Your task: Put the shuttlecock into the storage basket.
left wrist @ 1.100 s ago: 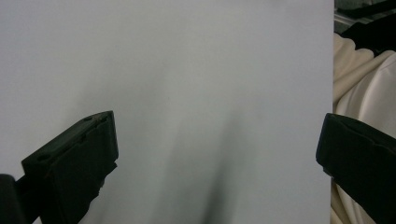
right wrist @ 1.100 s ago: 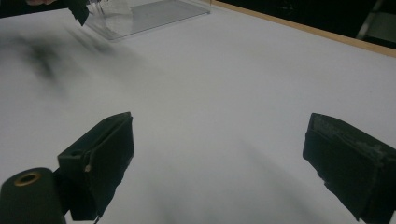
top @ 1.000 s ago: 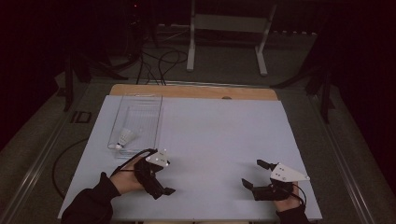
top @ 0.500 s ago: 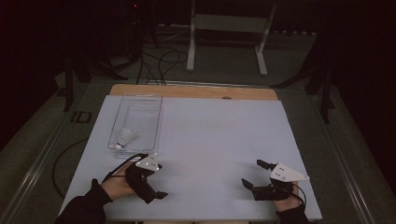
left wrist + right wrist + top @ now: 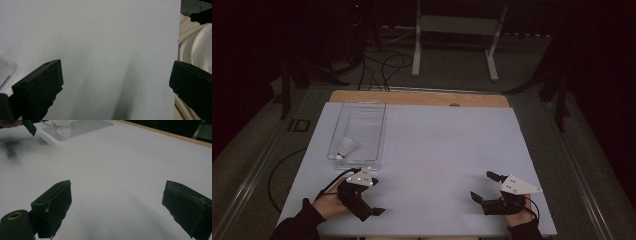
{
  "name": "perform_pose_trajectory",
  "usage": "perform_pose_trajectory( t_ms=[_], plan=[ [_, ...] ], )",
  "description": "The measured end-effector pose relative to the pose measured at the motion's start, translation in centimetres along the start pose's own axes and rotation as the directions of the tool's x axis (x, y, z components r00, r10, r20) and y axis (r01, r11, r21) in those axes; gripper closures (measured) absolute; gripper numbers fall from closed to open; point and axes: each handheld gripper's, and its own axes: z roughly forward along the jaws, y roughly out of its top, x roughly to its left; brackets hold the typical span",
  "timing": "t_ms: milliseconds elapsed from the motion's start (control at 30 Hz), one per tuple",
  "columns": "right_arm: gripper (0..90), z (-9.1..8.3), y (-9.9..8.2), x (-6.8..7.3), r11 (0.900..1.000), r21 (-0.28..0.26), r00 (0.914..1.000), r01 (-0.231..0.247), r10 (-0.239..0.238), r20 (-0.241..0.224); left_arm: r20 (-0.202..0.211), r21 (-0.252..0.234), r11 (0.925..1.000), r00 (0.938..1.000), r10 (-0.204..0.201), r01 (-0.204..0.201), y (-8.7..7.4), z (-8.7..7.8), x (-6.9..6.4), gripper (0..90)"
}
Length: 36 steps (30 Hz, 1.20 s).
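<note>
A white shuttlecock point(image 5: 346, 147) lies in the near end of a clear plastic tray point(image 5: 373, 131) on the left of the white table sheet point(image 5: 437, 145). My left gripper point(image 5: 371, 199) rests just in front of the tray, near the table's front edge. It is open, and its jaws stand wide apart over bare sheet in the left gripper view point(image 5: 115, 67). My right gripper point(image 5: 484, 187) sits at the front right, also open, with nothing between its jaws point(image 5: 117, 186).
A wooden strip point(image 5: 422, 97) runs along the table's far edge. Behind the table stand a metal frame point(image 5: 452, 45) and floor cables point(image 5: 382, 65). The left gripper view has the tray's corner point(image 5: 5, 71) at left and cream cloth point(image 5: 192, 42) beyond the table's edge.
My left gripper has drawn back from the tray toward the table's front edge and turned rightward. The right gripper has stayed where it was.
</note>
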Motion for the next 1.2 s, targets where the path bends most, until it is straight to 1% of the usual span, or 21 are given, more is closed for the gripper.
perform_pose_trajectory(
  t_ms=[167,267,333,367,400,467,633,767,833,867,967,1033,1133,1200],
  plan=[
    [8.7,0.0,0.0,0.0,1.0,0.0,1.0,-0.002,0.002,0.0,-0.007,-0.007,1.0,1.0,-0.003,0.003,-0.5,0.2,-0.1,0.0],
    [8.7,0.0,0.0,0.0,1.0,0.001,1.0,-0.004,0.004,-0.001,-0.003,-0.013,0.9999,1.0,-0.009,0.009,-0.7,0.1,-0.1,0.0],
    [8.7,0.0,0.0,0.0,1.0,0.003,1.0,0.0,0.0,-0.001,-0.025,-0.01,0.9999,0.9996,-0.011,0.011,-0.8,0.1,-0.1,0.0],
    [8.7,0.0,0.0,0.0,1.0,0.003,1.0,0.0,0.0,0.0,-0.028,-0.011,0.9998,0.9995,-0.014,0.013,-0.9,0.1,0.0,0.0],
    [8.7,0.0,0.0,0.0,1.0,0.002,1.0,0.001,-0.001,0.0,-0.027,-0.023,0.9995,0.9994,-0.023,0.023,-1.0,0.1,0.0,0.0],
    [8.7,0.0,0.0,0.0,1.0,0.002,1.0,-0.001,0.001,-0.001,-0.034,-0.029,0.9993,0.9992,-0.023,0.022,-1.2,0.1,0.1,0.0],
    [8.7,0.1,-0.1,0.0,1.0,0.006,1.0,-0.001,0.001,-0.003,-0.046,-0.076,0.9961,0.9978,-0.047,0.044,-1.6,0.0,0.3,0.0],
    [8.7,0.1,-0.1,-0.1,0.9999,0.01,1.0,-0.002,0.002,-0.004,-0.04,-0.071,0.9958,0.9973,-0.061,0.058,-1.8,0.2,0.4,0.0],
    [8.6,0.2,-0.1,-0.1,0.9999,0.01,1.0,-0.001,0.002,-0.005,-0.037,-0.08,0.9944,0.9968,-0.071,0.068,-1.8,0.3,0.4,0.0],
    [8.6,0.2,-0.1,-0.1,0.9999,0.012,1.0,-0.001,0.001,-0.006,-0.042,-0.082,0.9943,0.9965,-0.072,0.068,-1.8,0.2,0.4,0.0],
    [8.6,0.2,-0.1,0.0,0.9999,0.012,1.0,0.003,-0.002,-0.004,-0.042,-0.092,0.9929,0.996,-0.079,0.075,-1.9,0.2,0.4,0.0],
    [8.7,0.2,-0.1,0.0,0.9999,0.012,1.0,0.004,-0.004,-0.006,-0.061,-0.083,0.9929,0.994,-0.091,0.085,-1.9,0.3,0.5,0.0],
    [8.7,0.2,-0.1,0.0,0.9999,0.013,1.0,0.003,-0.003,-0.006,-0.059,-0.092,0.9909,0.9929,-0.103,0.098,-2.1,0.4,0.5,0.0],
    [8.7,0.2,-0.1,0.0,0.9999,0.013,1.0,0.003,-0.003,-0.006,-0.07,-0.09,0.9908,0.9918,-0.108,0.101,-2.1,0.4,0.6,0.0]
  ],
)
